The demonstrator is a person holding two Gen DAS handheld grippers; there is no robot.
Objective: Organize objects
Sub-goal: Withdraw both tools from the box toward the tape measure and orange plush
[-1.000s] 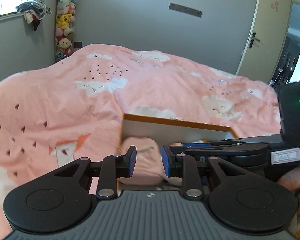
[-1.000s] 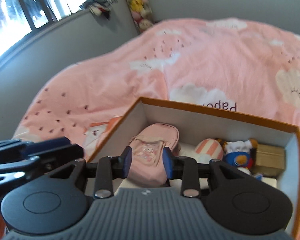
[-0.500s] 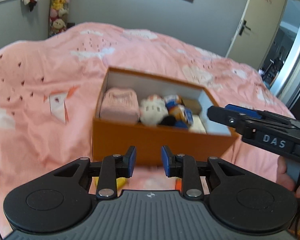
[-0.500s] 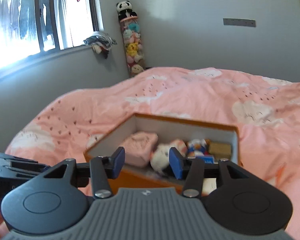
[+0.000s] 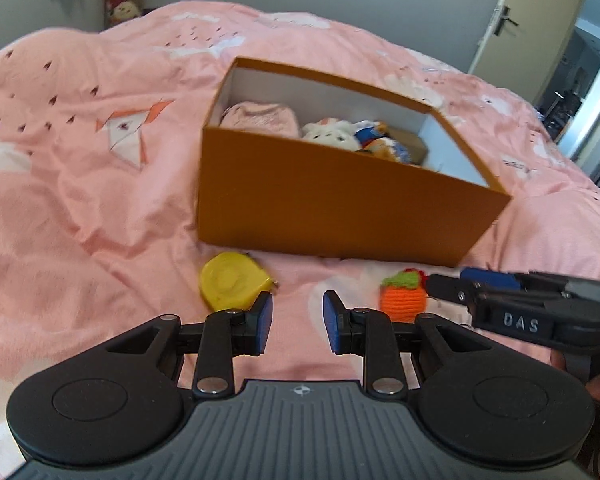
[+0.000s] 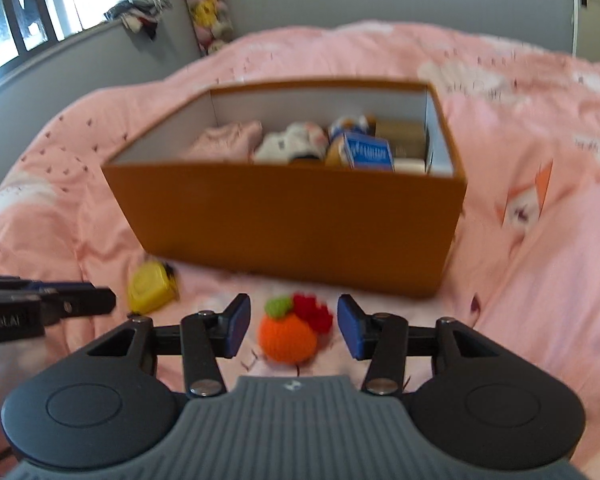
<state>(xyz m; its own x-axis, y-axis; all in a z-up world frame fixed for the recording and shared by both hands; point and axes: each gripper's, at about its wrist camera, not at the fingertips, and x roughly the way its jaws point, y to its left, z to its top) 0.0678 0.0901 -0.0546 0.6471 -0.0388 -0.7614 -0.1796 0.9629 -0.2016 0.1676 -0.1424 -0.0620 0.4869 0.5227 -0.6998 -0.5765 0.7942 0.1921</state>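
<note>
Knitted orange (image 6: 287, 339) between parted right hand-held gripper (image 6: 294, 329) pads; unpinched.

The orange box (image 5: 340, 204) wall hides the lower parts of the blurred toys (image 6: 296, 144) inside.

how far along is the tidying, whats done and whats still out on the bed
Mostly done: the orange box already holds a pink pouch, plush toys and small cartons. In hand: nothing yet; the right gripper is open, lined up on the knitted orange toy without touching it. Left: that toy and the yellow tape measure, near the empty, open left gripper.
</note>
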